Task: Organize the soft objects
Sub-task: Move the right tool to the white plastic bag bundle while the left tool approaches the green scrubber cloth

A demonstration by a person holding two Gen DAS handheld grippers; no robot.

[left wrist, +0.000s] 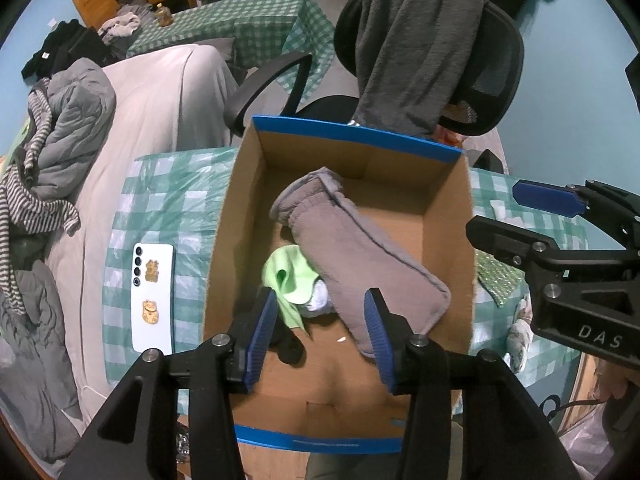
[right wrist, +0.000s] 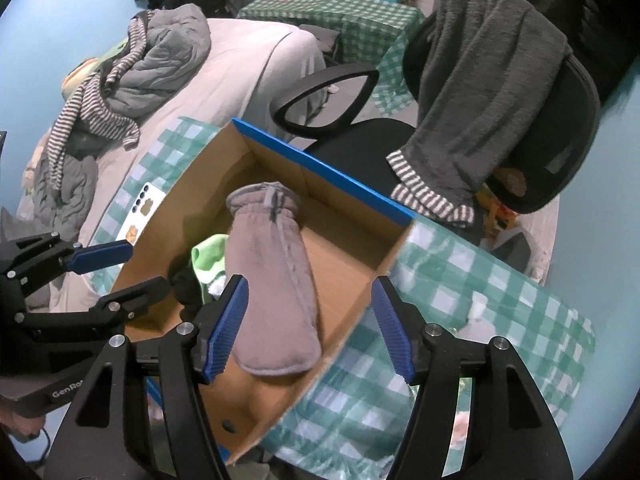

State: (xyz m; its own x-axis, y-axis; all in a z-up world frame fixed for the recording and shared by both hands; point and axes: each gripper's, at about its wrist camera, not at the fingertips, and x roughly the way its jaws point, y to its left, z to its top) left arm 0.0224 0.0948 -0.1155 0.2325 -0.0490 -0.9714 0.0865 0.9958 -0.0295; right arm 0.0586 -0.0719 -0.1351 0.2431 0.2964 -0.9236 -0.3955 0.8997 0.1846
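Note:
An open cardboard box (left wrist: 446, 216) with blue edges stands on the green checked table (left wrist: 168, 204). A grey fleece mitten (left wrist: 352, 248) lies slanted inside it, over a light green cloth (left wrist: 290, 276), a white piece and a black sock (left wrist: 288, 346). My left gripper (left wrist: 322, 334) is open above the box's near end, its jaws either side of the mitten's tip without holding it. My right gripper (right wrist: 310, 326) is open above the box's right wall (right wrist: 352, 316), and the mitten (right wrist: 272, 280) lies loose below it. The right gripper also shows at the right of the left wrist view (left wrist: 520, 212).
A white phone (left wrist: 154, 296) lies on the table left of the box. An office chair (left wrist: 472, 60) draped with a grey towel (left wrist: 412, 40) stands behind the box. A bed (left wrist: 160, 100) with heaped clothes is at left. A small white thing (right wrist: 478, 306) lies on the table right of the box.

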